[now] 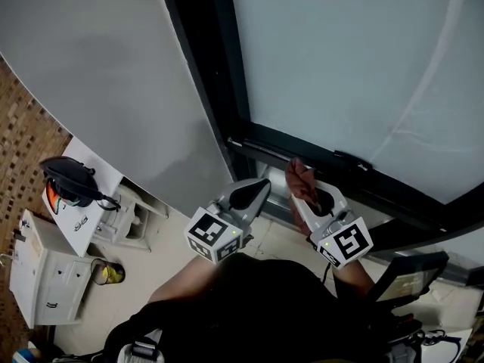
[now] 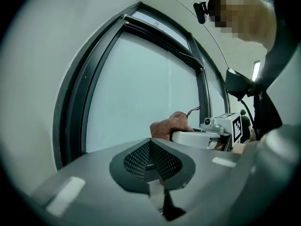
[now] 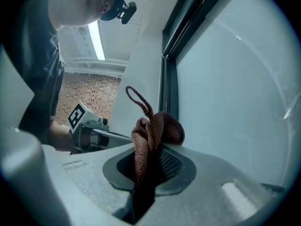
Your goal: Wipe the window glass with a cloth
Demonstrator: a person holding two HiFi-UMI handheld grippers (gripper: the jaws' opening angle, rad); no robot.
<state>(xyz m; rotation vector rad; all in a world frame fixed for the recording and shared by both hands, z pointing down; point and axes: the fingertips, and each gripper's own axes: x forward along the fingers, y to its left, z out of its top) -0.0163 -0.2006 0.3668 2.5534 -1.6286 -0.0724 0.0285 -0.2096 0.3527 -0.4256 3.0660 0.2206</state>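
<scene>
1. Gripping the cloth (image 3: 149, 140) is the right hand-held gripper (image 1: 301, 197). Its jaws are clamped on a bunched fold of brown fabric. A wad and a thin hanging loop (image 3: 137, 99) stick out past the tips.
2. The left hand-held gripper (image 1: 254, 192) has its jaws pressed together with nothing between them. It sits just beside the right one.
3. The cloth is near the lower corner of the window glass (image 1: 355, 66), close to the dark frame (image 1: 227, 104). I cannot confirm contact with the pane.
4. Judgement: the cloth looks light, soft and limp, so it will fold and drag rather than push. A hold deep in the bunch seems sound. The protruding wad should meet the pane before the hard tips do.
5. Judgement: the glass is smooth, rigid and breakable, so moderate, even pressure suits it.
</scene>
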